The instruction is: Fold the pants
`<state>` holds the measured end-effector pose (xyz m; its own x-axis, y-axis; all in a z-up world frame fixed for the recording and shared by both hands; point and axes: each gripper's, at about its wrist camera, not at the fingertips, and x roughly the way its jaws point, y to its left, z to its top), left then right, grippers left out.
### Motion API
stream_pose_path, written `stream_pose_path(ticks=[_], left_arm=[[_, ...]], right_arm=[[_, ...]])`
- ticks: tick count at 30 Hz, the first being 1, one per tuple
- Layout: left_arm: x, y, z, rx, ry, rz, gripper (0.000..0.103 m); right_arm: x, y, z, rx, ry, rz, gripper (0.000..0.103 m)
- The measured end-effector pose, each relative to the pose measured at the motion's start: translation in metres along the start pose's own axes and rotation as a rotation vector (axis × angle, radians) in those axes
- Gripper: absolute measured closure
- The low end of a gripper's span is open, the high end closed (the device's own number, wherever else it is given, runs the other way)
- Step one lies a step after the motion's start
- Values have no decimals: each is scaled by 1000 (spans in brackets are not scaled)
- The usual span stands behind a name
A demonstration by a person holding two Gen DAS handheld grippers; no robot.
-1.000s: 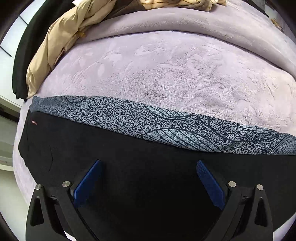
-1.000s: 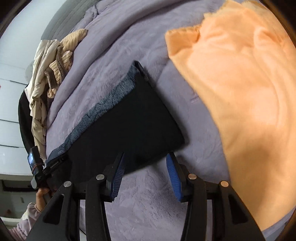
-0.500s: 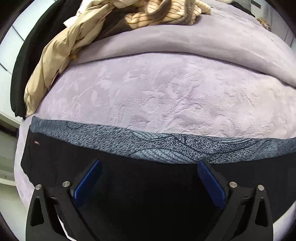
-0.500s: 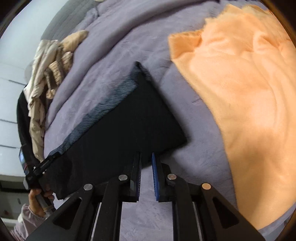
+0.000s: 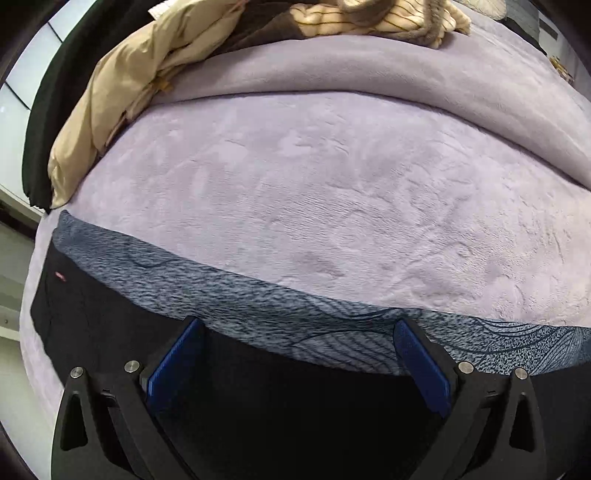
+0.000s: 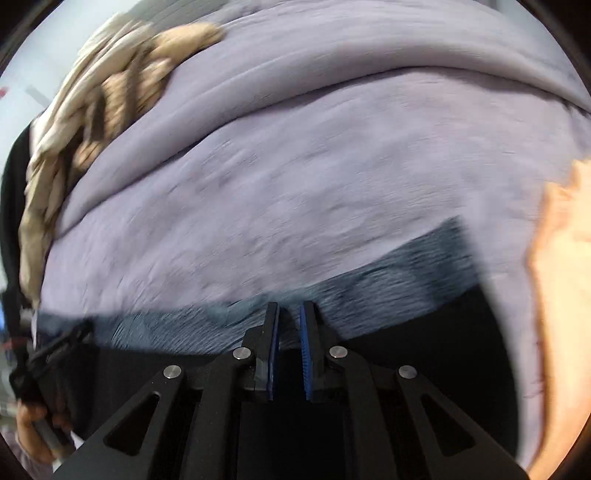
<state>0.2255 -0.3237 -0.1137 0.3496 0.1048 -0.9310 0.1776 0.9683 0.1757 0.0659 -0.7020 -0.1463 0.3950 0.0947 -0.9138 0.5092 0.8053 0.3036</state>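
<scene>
Blue ribbed pads [image 5: 421, 363] line the fingers of the left gripper [image 5: 295, 362], and these fingers stand wide apart with nothing between them. They hang just over the pants [image 5: 258, 387], above the black part of the cloth, close to the line where the black meets a grey speckled band [image 5: 332, 325] with dark curved lines. A small red mark [image 5: 59, 276] shows on the black cloth near its left end.

On the right gripper [image 6: 289, 347] the blue pads [image 6: 303, 350] are almost together, with only a narrow gap between them. The view is blurred and I cannot tell if any cloth is caught in this gap. The fingertips are over the same grey band, at the edge of the black cloth.

The pants lie flat, folded along their length, on a lilac plush blanket [image 5: 332, 184] that covers the bed. In the right wrist view their right end [image 6: 480, 295] stops just beside an orange cloth [image 6: 561, 295], which lies on the blanket at the right edge. At the left end of the pants, the left gripper's black body and the person's hand [image 6: 29, 428] on its handle are visible.

Farther back, beyond a thick fold of the blanket, a heap of clothes [image 5: 129, 92] lies: a beige garment, a striped cream one [image 5: 369, 18] and something black [image 5: 55, 92] along the left rim. No container is visible in either view.
</scene>
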Motion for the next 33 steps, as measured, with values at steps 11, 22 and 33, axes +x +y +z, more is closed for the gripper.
stream_pose_path(ticks=[11, 22, 33], left_arm=[[-48, 95, -78, -33, 100, 58, 0], [-9, 210, -64, 3, 53, 124, 0], [46, 290, -44, 58, -27, 59, 0]], right_arm=[[-59, 3, -84, 21, 157, 229, 60], [0, 195, -209, -24, 350, 606, 56], [30, 285, -258, 55, 262, 599, 54]])
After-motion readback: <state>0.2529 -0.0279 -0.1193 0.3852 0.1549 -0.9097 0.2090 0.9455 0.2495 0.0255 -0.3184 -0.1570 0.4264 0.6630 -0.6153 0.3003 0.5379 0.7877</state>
